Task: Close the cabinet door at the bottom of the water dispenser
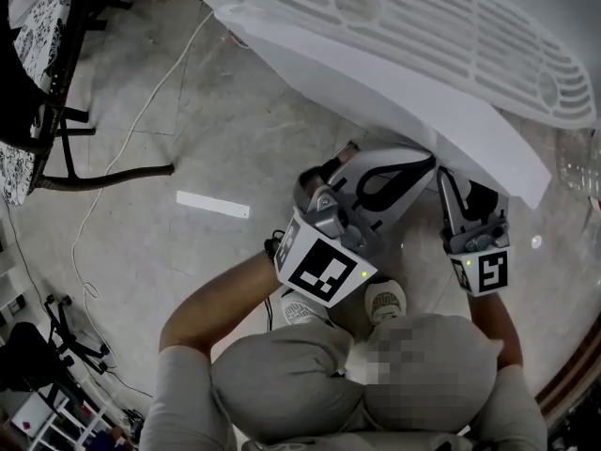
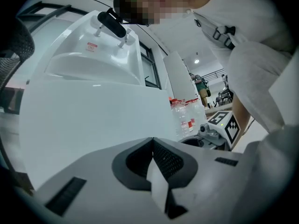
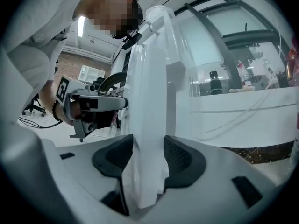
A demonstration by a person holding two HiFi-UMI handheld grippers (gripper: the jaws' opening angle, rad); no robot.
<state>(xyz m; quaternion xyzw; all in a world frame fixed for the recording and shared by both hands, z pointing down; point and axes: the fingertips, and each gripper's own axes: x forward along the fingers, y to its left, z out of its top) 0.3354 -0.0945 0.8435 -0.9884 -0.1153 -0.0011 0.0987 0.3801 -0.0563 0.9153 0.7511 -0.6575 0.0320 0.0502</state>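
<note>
A grey, mottled stone floor point(image 1: 235, 130) fills the head view and carries everything. The white water dispenser point(image 1: 394, 17) stands at the floor's top edge, its slotted panel facing up towards the camera. Its cabinet door point(image 3: 147, 139) is a thin white panel low on the dispenser, seen edge-on in the right gripper view. A dark chair point(image 1: 47, 83) with patterned cushions sits in the floor's top left corner.

The right gripper point(image 1: 449, 181) is pinching the door's edge, one pad on each face. The left gripper point(image 1: 423, 164) lies just beside it with its jaws pressed together on nothing, its tip at the white front.

A white cable point(image 1: 141, 111) trails across the floor's left part, and a short white strip point(image 1: 213, 205) lies near the middle. Clear bottles point(image 2: 184, 115) stand beyond the dispenser in the left gripper view.
</note>
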